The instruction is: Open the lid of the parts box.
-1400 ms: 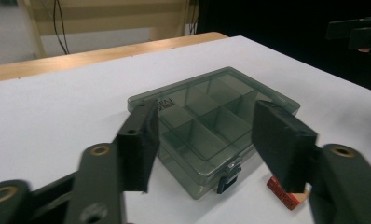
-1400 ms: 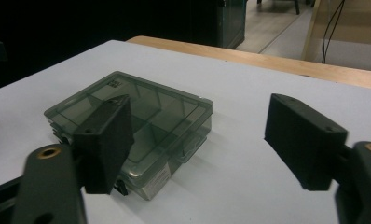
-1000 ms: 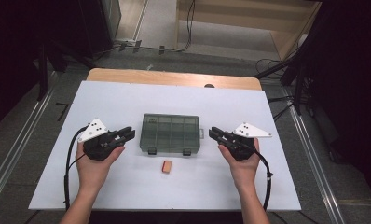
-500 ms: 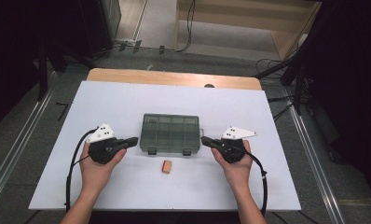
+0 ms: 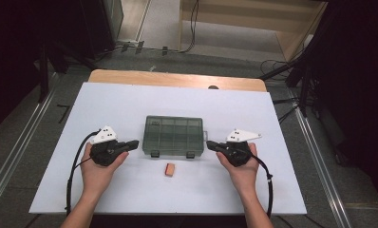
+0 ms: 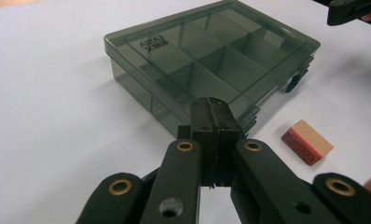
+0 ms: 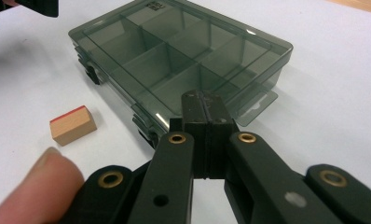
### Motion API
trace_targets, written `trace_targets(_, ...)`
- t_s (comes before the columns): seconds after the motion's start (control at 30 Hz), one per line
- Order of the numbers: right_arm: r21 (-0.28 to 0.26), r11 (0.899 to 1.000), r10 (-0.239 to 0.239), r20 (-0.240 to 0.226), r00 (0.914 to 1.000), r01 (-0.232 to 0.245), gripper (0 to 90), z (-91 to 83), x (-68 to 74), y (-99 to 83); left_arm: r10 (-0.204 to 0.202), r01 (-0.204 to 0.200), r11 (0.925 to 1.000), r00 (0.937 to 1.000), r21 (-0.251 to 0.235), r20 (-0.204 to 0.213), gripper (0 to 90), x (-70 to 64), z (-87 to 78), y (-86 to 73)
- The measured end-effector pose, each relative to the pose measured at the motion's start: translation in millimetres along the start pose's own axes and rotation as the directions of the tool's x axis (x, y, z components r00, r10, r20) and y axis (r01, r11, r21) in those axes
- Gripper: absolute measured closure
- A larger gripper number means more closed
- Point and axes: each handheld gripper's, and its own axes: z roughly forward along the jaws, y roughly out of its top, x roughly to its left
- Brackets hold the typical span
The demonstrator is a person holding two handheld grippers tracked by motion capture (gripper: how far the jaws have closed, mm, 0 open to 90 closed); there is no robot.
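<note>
Both tongs have dropped toward my near edge since the earlier frame and now flank the compartment box [image 5: 174, 136]. My left gripper [image 5: 134, 143] points at the box's left front corner, my right gripper [image 5: 210, 144] at its right front corner; each has its jaws pressed together on nothing. I judge this symmetric stance a setup for working the two front latches [image 5: 190, 154], which face me. Box lid closed; through the smoky plastic I see dividers but no contents. Wooden stamp block [image 5: 169, 169] lies on the white table [image 5: 272, 142] between the tongs, just in front of the box, untouched.
</note>
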Motion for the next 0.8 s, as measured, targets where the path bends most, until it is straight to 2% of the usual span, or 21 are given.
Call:
trace_targets(0.33,0.019,1.000,-0.007,0.006,1.0000,0.006,88.4,-0.1,-1.9,-1.4,-0.005,0.005,0.9993,1.0000,0.038,0.006,90.0,2.3,4.3,-2.4)
trace_targets(0.47,0.024,1.000,0.000,-0.006,1.0000,0.000,88.5,-0.8,-3.4,-1.5,-0.003,0.002,0.9987,0.9999,0.052,0.017,89.9,2.6,5.4,-2.5)
trace_targets(0.63,0.044,0.999,-0.009,-0.022,0.9997,0.010,88.6,-0.6,-5.8,-2.2,-0.011,0.009,0.9976,0.9997,0.068,0.021,90.0,6.2,7.0,-3.0)
trace_targets(0.8,0.064,0.997,-0.031,-0.015,0.9994,0.032,88.7,0.3,-5.9,-3.1,-0.011,0.009,0.9965,0.9995,0.083,0.028,90.0,6.3,7.7,-3.0)
